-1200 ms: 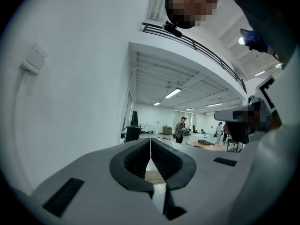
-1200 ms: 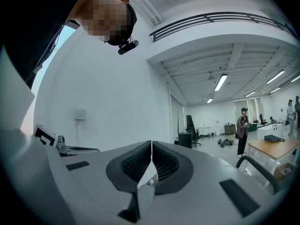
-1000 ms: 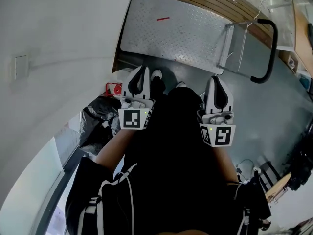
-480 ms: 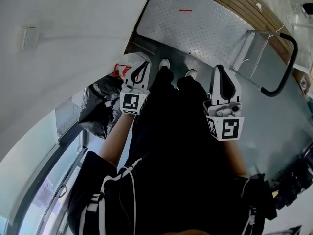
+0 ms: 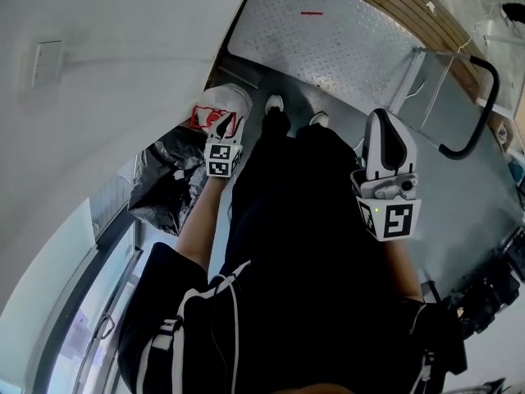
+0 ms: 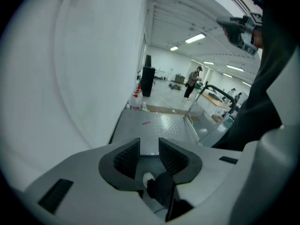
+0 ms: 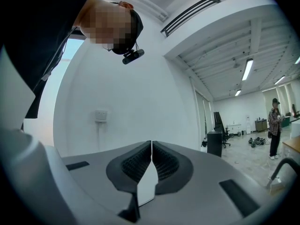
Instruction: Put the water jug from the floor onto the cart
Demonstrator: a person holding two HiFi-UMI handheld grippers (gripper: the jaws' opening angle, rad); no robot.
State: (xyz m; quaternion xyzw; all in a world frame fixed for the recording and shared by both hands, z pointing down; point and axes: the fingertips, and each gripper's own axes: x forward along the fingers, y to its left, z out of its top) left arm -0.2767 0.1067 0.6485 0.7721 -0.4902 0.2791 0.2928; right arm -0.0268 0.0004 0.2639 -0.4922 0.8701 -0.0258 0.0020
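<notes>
1. The cart (image 5: 328, 39) stood at the top of the head view. Its bare diamond-plate deck lay low on the grey floor (image 5: 484, 195), and its black handle (image 5: 480, 97) curved at the upper right.
2. A wooden strip (image 5: 394, 2) ran beyond the cart, along the top right edge of the frame.
3. The water jug (image 5: 215, 105), white with a red label, sat on the floor left of centre in the upper half. It was just beside the cart's near corner and close to the white wall (image 5: 123, 56). A black bag (image 5: 164, 179) lay just below it in the frame.
4. The left hand-held gripper (image 5: 223, 121) pointed down over the jug. Its jaws had just been opening and stood released, with nothing between them. Whether it touched the jug could not be told.
5. The right hand-held gripper (image 5: 384, 120), at right of centre, was clenched on nothing, its jaws meeting.
6. A switch plate (image 5: 45, 62) sat on the wall at the upper left.
7. The left gripper view showed a wide white hall with ceiling strip lights (image 6: 199, 38), a black cabinet (image 6: 148, 81) and a person (image 6: 192, 82) standing far off.
</notes>
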